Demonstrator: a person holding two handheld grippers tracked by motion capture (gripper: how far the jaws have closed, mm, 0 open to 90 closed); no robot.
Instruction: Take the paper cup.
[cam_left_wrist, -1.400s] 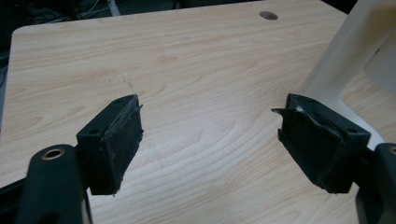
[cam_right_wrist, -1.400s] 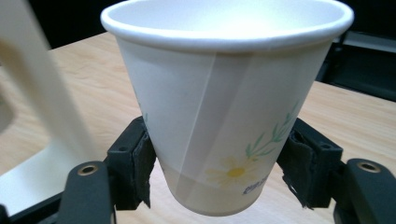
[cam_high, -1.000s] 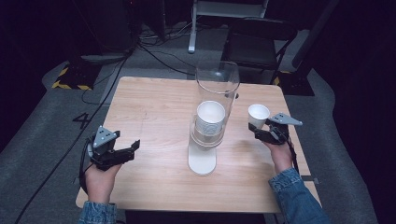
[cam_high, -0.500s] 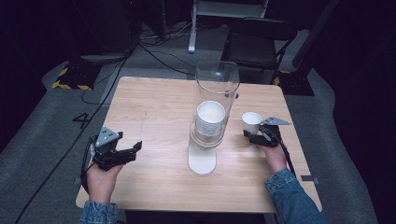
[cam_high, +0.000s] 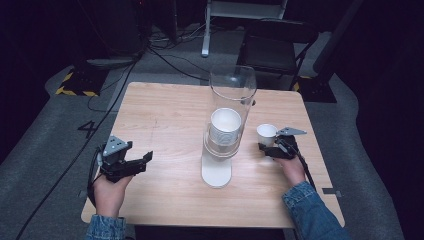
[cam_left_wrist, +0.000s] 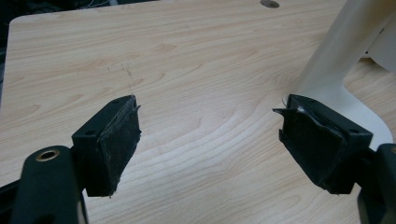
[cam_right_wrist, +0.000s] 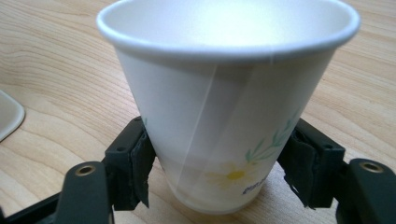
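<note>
Fingers (cam_right_wrist: 135, 168) flank paper cup (cam_right_wrist: 229, 93); contact unclear, base cropped.

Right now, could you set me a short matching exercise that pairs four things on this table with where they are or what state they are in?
Column one:
1. paper cup with a daisy print
2. left gripper
3. clear cup dispenser tube
4. stack of white cups

Column two:
A. jaws wide apart over bare wood, holding nothing
B. stands upright on a white base at the table's middle
C. sits inside the clear tube
D. between the jaws of the right gripper

Pairs: 1-D, 2-A, 3-B, 4-C
</note>
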